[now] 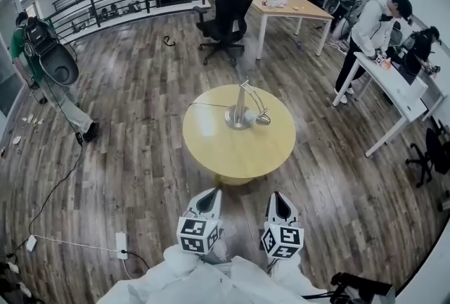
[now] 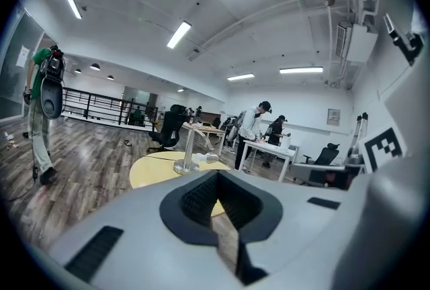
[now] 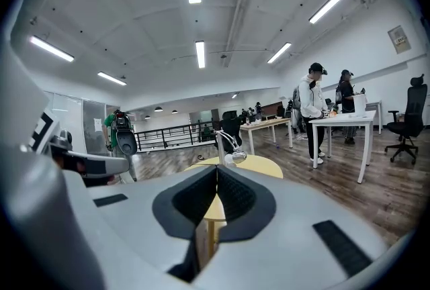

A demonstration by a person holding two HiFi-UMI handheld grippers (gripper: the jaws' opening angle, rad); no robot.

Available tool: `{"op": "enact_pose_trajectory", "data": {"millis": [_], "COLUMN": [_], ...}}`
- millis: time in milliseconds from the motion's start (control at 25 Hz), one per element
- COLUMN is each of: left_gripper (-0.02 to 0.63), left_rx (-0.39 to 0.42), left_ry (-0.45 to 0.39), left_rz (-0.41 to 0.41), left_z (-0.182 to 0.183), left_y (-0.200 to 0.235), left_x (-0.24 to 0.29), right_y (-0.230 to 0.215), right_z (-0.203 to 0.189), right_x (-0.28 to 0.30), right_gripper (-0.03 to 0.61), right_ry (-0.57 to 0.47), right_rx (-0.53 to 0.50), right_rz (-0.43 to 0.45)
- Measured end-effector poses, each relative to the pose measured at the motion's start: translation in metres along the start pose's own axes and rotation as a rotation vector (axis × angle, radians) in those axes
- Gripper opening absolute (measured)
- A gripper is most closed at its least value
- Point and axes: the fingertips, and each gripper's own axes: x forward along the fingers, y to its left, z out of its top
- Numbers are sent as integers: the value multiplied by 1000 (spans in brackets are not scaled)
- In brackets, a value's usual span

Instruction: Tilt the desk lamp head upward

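A silver desk lamp (image 1: 242,111) stands on a round yellow table (image 1: 232,148), its thin arm bent over and its small head (image 1: 262,119) hanging low to the right of the base. The lamp also shows far off in the left gripper view (image 2: 187,150) and the right gripper view (image 3: 227,147). My left gripper (image 1: 209,198) and right gripper (image 1: 278,201) are held side by side in front of the table's near edge, well short of the lamp. Both are shut with nothing between their jaws.
A thin cable (image 1: 207,105) runs from the lamp to the table's left edge. A black office chair (image 1: 225,17) and a wooden desk (image 1: 290,10) stand beyond the table. People work at white desks (image 1: 394,88) on the right; another person (image 1: 46,67) walks at the left. A power strip (image 1: 121,244) lies on the floor.
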Motion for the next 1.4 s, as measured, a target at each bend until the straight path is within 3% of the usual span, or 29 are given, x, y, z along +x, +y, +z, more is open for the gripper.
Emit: {"op": "enact_pose_trajectory", "data": {"millis": [720,1400], "left_gripper": [-3,-2], "left_rx": [-6,28], "left_ry": [98,103], "left_rz": [-36,49], "left_z": [11,74], "left_y": [60,119], "left_x": [115,302], "right_y": [-25,-87], "right_z": [4,36], "right_x": [122,309], "right_gripper": [14,14], "right_ry": [53,111], "right_rx": [16,-24], "right_rz": [-52,87]}}
